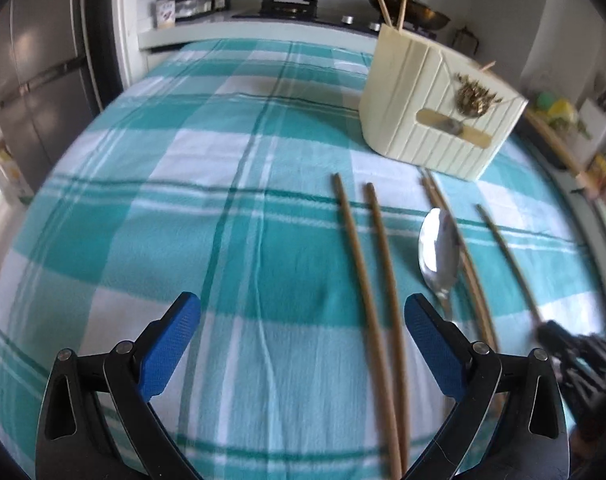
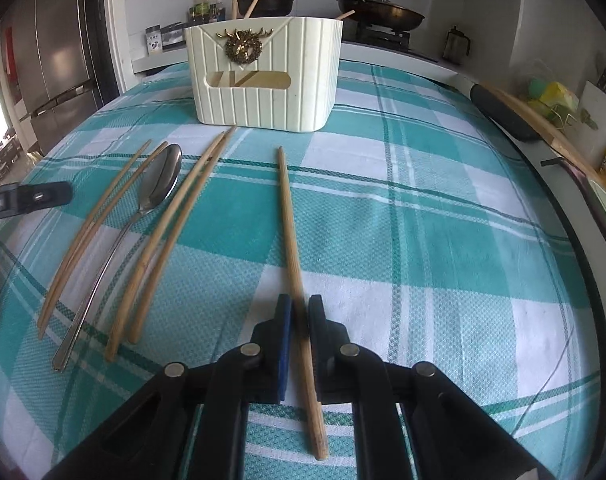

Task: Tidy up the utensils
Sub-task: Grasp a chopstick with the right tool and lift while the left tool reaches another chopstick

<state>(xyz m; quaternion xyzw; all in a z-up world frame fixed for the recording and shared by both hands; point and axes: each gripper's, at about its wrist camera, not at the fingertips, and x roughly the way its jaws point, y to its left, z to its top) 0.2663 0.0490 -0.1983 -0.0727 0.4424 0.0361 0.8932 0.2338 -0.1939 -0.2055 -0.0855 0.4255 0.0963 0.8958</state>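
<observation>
Now right tool (image 2: 299, 312) clamped on chopstick (image 2: 289, 216); left tool (image 1: 303, 320) wide open, empty, over bare cloth (image 1: 143, 220)

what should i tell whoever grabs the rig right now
Right gripper: shut on a single chopstick on the cloth.
Left gripper: open, empty, above the checked cloth.
Left on the cloth: two chopstick pairs and the spoon.
Done: a few chopsticks stand in the cream holder.
Left to do: move the held chopstick into the holder, then the rest.
</observation>
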